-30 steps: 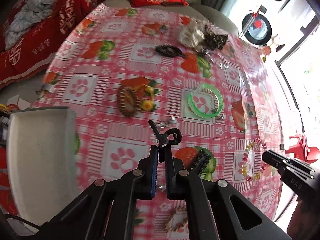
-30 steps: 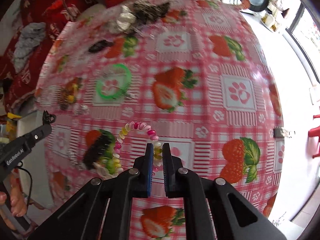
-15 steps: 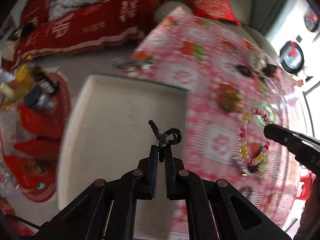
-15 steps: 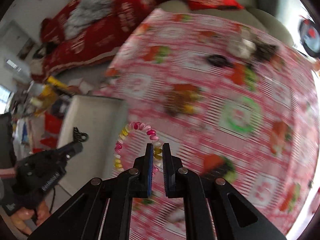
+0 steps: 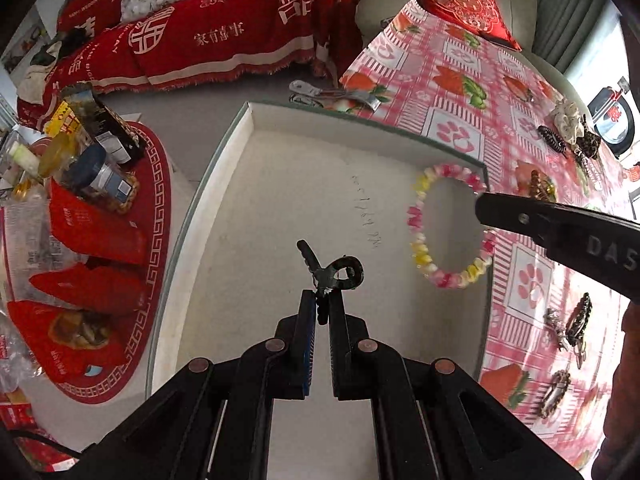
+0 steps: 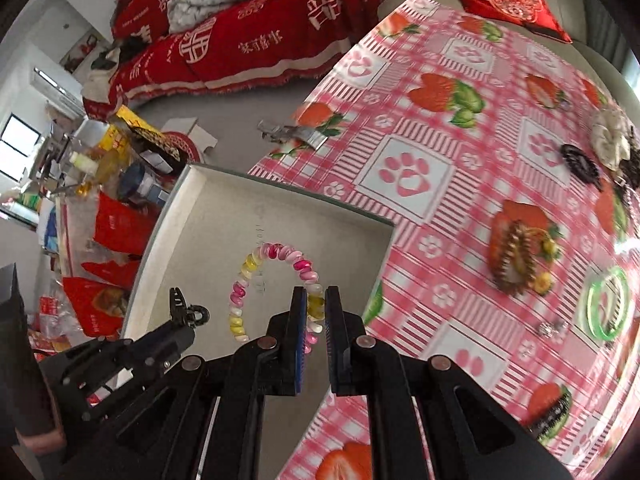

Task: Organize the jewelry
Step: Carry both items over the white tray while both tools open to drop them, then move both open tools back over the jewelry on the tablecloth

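My left gripper (image 5: 321, 300) is shut on a small black hair clip (image 5: 334, 270), held above the white tray (image 5: 256, 216). The right gripper (image 6: 316, 296) is shut on a pink, yellow and white bead bracelet (image 6: 272, 256), which hangs over the tray's (image 6: 208, 204) right part. In the left wrist view the bracelet (image 5: 420, 220) dangles from the right gripper's tip (image 5: 486, 208) near the tray's right wall. The right wrist view shows the left gripper (image 6: 182, 322) with the clip (image 6: 188, 310) at lower left.
The round table (image 6: 460, 168) wears a pink strawberry and paw print cloth. On it lie a brown bead bracelet (image 6: 516, 256), a green bangle (image 6: 608, 304), a black comb clip (image 6: 580, 164), scrunchies (image 5: 568, 120) and dark clips (image 5: 576, 320). Bottles and red bags (image 5: 84, 184) crowd the floor at left.
Both grippers have swung left from above the tablecloth to above the white tray, still carrying the clip and the bracelet. The bracelet now hangs over the tray's right part.
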Demonstrator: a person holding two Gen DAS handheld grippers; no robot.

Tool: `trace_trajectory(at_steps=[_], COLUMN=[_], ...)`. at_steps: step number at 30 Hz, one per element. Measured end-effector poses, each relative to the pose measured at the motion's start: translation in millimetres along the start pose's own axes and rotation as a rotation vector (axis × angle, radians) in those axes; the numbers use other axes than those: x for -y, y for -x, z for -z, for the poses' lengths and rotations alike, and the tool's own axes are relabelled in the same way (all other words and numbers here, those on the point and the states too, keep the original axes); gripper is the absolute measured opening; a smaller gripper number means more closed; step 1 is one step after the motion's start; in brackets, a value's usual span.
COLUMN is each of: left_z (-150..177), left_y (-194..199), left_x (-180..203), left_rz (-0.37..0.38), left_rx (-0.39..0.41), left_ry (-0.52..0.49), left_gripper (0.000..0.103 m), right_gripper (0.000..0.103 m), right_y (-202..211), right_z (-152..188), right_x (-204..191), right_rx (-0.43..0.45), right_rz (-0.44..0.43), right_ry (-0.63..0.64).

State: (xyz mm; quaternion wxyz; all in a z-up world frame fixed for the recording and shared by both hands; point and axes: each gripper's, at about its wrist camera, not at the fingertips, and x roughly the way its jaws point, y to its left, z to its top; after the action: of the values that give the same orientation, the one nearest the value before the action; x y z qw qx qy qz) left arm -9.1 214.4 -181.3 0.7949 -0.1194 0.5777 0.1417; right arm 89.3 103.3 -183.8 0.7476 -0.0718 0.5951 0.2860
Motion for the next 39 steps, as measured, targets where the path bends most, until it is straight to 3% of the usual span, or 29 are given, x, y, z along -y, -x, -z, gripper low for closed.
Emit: trace_trajectory(at_steps=[12, 22, 23, 26, 28, 29, 32, 34, 39], left_z=[4, 7, 7, 5, 3, 3, -3, -7, -19], left_y=[-16, -7, -5, 3, 9, 11, 15, 19, 45], left_x=[-3, -2, -3, -4, -5, -5, -1, 2, 6], left_rz=[-0.054, -0.046, -0.044, -0.039, -0.04, -0.054, -0.057, -0.065, -0.141], left_rx=[0.006, 0.028, 0.031, 0.046, 0.051, 0.054, 0.07, 0.08, 0.163], left_ry=[-0.012, -0.004, 0.002, 0.025, 0.038, 0.046, 0.033, 0.037, 0.132], left_gripper=[0.013, 0.014, 0.014, 0.015, 0.092, 0.103, 0.103, 0.103, 0.103], right_gripper=[0.01, 0.011, 0.012, 0.04, 0.046, 0.046, 0.053, 0.063, 0.077], right_y=[-36, -32, -29, -14, -5, -2, 8, 15, 29], right_z=[-7, -6, -6, -6, -6, -6, -6, -4, 9], right_x=[0, -7, -7, -5, -4, -4, 2, 9, 33], right_rx=[-0.039, -0.028, -0.023, 0.0, 0.023, 0.03, 0.045, 0.062, 0.094], right_rz=[0.035, 0.03, 0.026, 0.017, 0.022, 0.024, 0.046, 0.063, 0.157], right_ry=[0.009, 0.037, 0.035, 0.026, 0.024, 0.024, 0.007, -0.007, -0.046])
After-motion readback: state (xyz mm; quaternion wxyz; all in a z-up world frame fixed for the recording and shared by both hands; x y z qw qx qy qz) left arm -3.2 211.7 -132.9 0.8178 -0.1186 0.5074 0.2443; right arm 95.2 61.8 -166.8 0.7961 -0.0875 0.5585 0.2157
